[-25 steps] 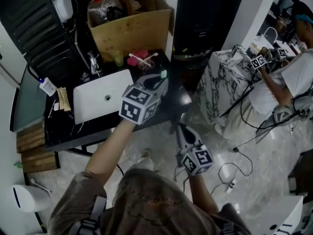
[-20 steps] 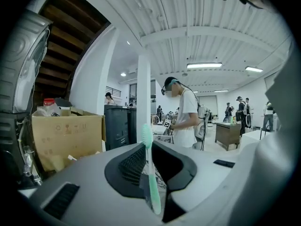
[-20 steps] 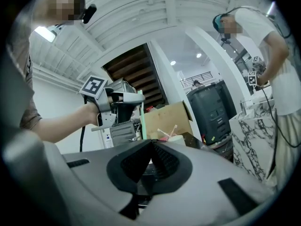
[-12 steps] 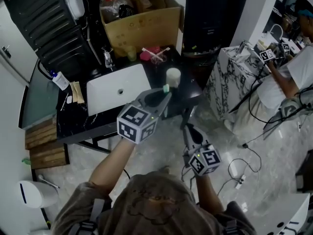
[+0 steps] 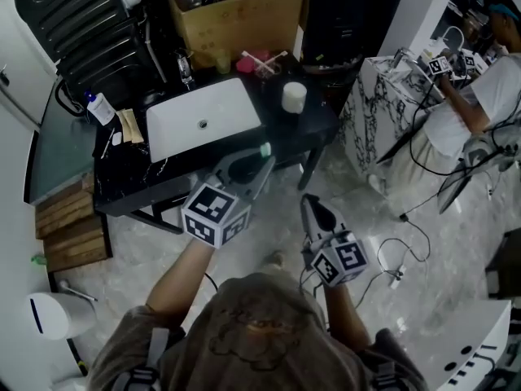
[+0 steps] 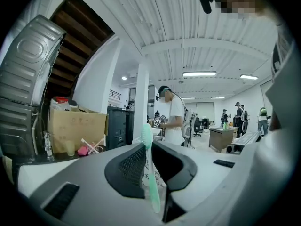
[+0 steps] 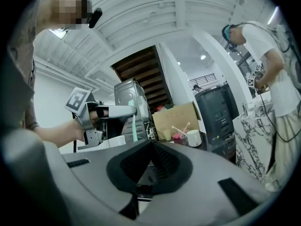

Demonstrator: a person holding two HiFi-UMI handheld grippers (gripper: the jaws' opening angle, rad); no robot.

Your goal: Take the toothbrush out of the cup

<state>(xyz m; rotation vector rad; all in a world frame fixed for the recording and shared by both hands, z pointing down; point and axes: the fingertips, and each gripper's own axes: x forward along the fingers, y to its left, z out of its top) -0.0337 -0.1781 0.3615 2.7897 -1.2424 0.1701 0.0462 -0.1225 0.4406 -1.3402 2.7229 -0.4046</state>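
Note:
A green toothbrush point(image 5: 265, 150) is clamped upright in my left gripper point(image 5: 254, 168), its bristle head poking past the jaw tips. In the left gripper view the toothbrush handle point(image 6: 151, 180) stands between the two dark pads. The white cup point(image 5: 294, 96) stands on the black counter point(image 5: 321, 125), well beyond the brush and apart from it. My right gripper point(image 5: 313, 211) hangs over the floor in front of the counter, shut with nothing in it. In the right gripper view its pads point(image 7: 151, 147) meet, and the cup point(image 7: 193, 138) shows in the distance.
A white sink basin point(image 5: 203, 119) with a faucet point(image 5: 186, 68) is set in the counter, a cardboard box point(image 5: 236, 19) behind it. A marble table point(image 5: 383, 96) and a person point(image 5: 488, 96) are at the right. Cables point(image 5: 395, 271) lie on the floor.
My left gripper has drawn back from the counter toward me with the toothbrush in it. The cup, hidden behind that gripper a second ago, now stands in plain sight. The right gripper barely shifted.

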